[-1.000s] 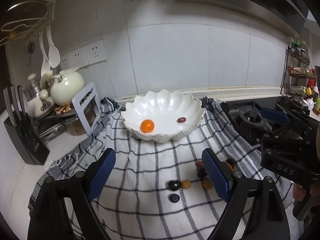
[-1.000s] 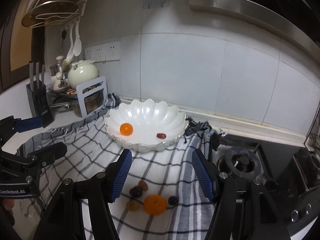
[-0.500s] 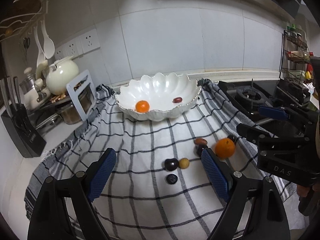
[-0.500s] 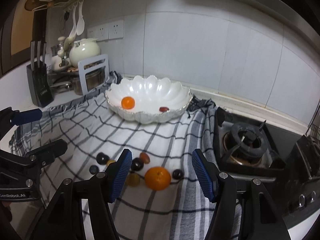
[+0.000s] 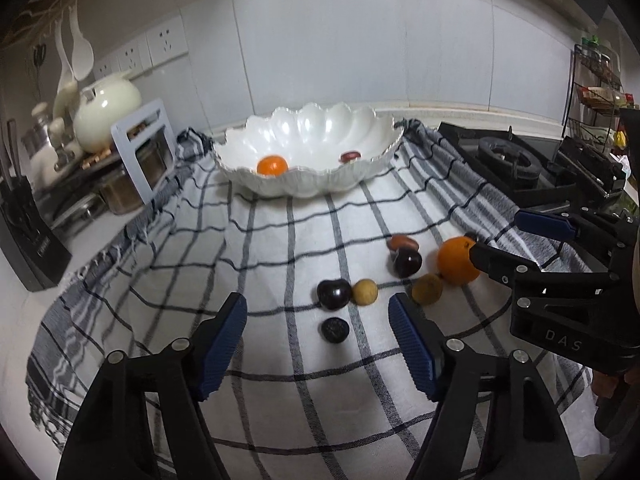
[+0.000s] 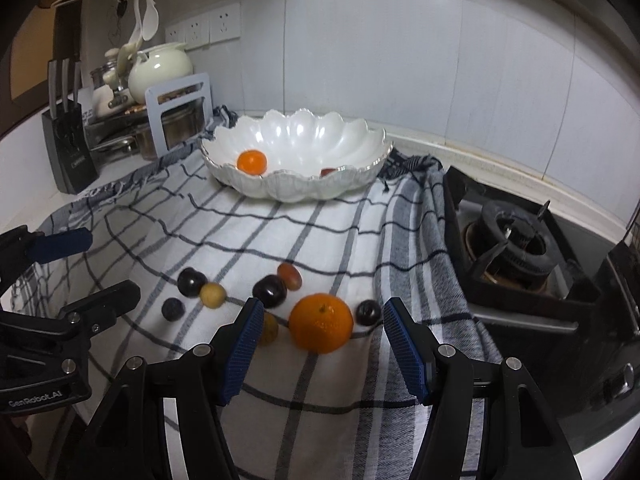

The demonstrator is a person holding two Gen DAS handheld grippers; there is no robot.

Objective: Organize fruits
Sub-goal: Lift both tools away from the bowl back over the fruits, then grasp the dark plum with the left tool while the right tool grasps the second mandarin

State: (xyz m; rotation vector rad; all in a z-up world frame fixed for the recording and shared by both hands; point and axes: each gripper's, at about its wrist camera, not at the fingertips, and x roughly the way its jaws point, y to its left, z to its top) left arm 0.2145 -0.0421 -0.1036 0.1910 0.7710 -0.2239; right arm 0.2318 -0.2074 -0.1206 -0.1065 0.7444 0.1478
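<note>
I'm closing my left tool point(image 5: 318, 322) around a wrinkled dark berry point(image 5: 335, 330), pads not touching it. My right tool point(image 6: 320, 330) is gaping open around a round orange tangerine point(image 6: 321, 323). Both are lying on the checked cloth-covered surface point(image 6: 320, 236); beyond, a scalloped white bowl point(image 6: 296, 136) is holding a small orange fruit point(image 6: 251, 162).
</note>
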